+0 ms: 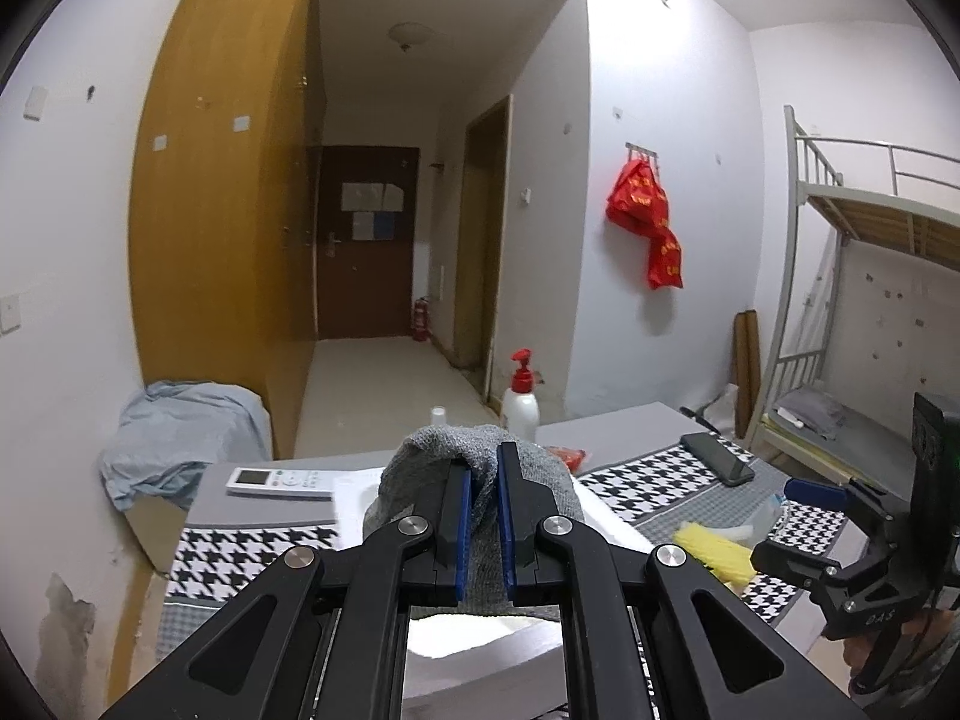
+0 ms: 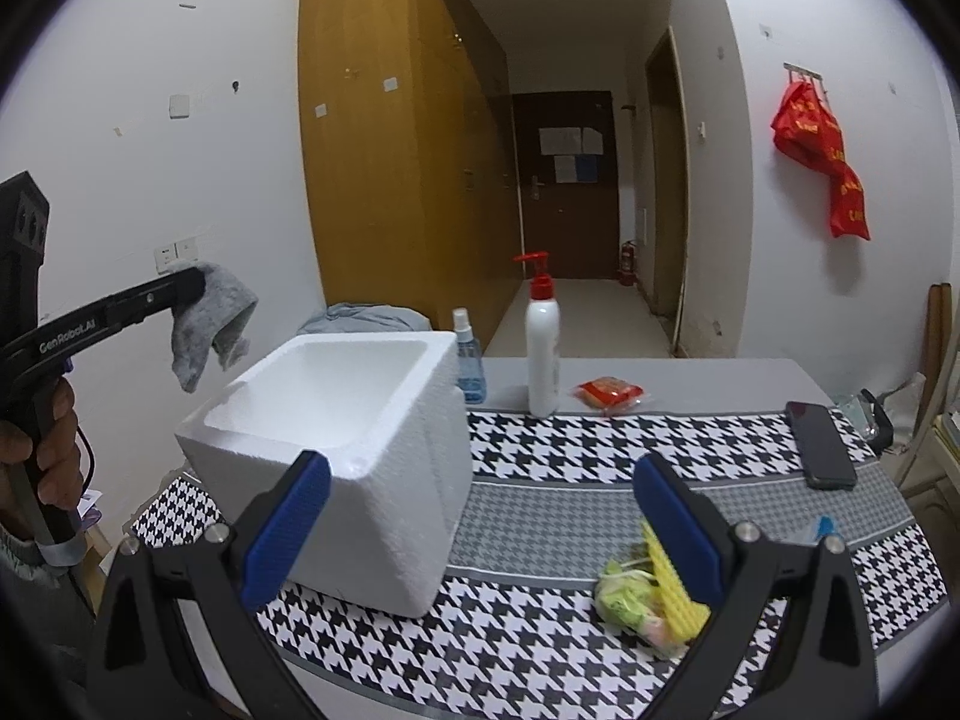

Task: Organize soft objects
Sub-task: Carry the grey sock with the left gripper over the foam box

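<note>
My left gripper [image 1: 483, 483] is shut on a grey knitted cloth [image 1: 480, 450]. In the right wrist view it [image 2: 201, 285] holds the cloth [image 2: 207, 324] in the air, up and to the left of the white foam box [image 2: 336, 438], whose top is open and shows nothing inside. My right gripper [image 2: 480, 516] is open and empty above the houndstooth table cover. A yellow sponge [image 2: 669, 582] with a green-and-pink soft bundle [image 2: 624, 597] lies on the cover by my right finger; the sponge also shows in the left wrist view [image 1: 714, 552].
A white pump bottle with red top [image 2: 543, 354], a small blue spray bottle [image 2: 469, 354], a red snack packet [image 2: 609, 393] and a black phone [image 2: 819, 444] are on the table [image 2: 690, 378]. A white remote [image 1: 279, 480] lies at the left. A bunk bed [image 1: 840, 276] stands to the right.
</note>
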`<state>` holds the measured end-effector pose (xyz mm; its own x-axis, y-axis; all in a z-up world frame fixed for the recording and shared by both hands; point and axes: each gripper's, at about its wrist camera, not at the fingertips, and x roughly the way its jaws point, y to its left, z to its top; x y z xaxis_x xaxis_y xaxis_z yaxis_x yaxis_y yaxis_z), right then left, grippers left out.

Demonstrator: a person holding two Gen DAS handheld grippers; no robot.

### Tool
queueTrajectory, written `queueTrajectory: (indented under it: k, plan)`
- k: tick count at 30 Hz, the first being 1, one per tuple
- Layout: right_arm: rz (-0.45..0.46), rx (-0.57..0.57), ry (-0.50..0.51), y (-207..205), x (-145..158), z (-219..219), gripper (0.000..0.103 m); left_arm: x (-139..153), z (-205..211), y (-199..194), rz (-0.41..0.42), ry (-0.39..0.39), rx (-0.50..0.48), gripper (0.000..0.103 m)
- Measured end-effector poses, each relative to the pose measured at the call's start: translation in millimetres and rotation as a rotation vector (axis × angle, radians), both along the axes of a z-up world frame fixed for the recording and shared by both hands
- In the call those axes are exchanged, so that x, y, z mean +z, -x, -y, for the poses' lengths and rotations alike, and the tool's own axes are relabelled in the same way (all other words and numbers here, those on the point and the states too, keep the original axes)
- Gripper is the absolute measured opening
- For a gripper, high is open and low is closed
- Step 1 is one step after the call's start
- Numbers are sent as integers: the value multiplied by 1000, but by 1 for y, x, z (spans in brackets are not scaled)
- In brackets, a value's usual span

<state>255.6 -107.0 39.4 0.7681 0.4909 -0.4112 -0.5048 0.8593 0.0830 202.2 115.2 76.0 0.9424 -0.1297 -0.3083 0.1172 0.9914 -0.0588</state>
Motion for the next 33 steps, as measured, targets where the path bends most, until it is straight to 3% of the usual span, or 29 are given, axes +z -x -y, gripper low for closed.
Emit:
queueTrajectory:
  k: [13, 27, 30, 31, 32, 33]
  plan:
    - [-16, -69, -8, 2, -9, 35, 102, -7, 21, -27, -51, -8, -36, 8]
    - [-41, -108, -19, 4, -19, 55, 102, -21, 21, -57, -132, 6, 1, 9]
    - [-42, -108, -22, 5, -20, 56, 102, -24, 21, -61, -143, -6, 19, 21]
    - [-40, -107, -23, 5, -20, 57, 102, -24, 20, -62, -141, -3, 24, 33]
    - [-40, -107, -23, 6, -20, 57, 102, -25, 20, -63, -141, 2, 21, 56]
    - [-38, -106, -24, 6, -20, 58, 102, -26, 19, -64, -145, 9, 15, 70]
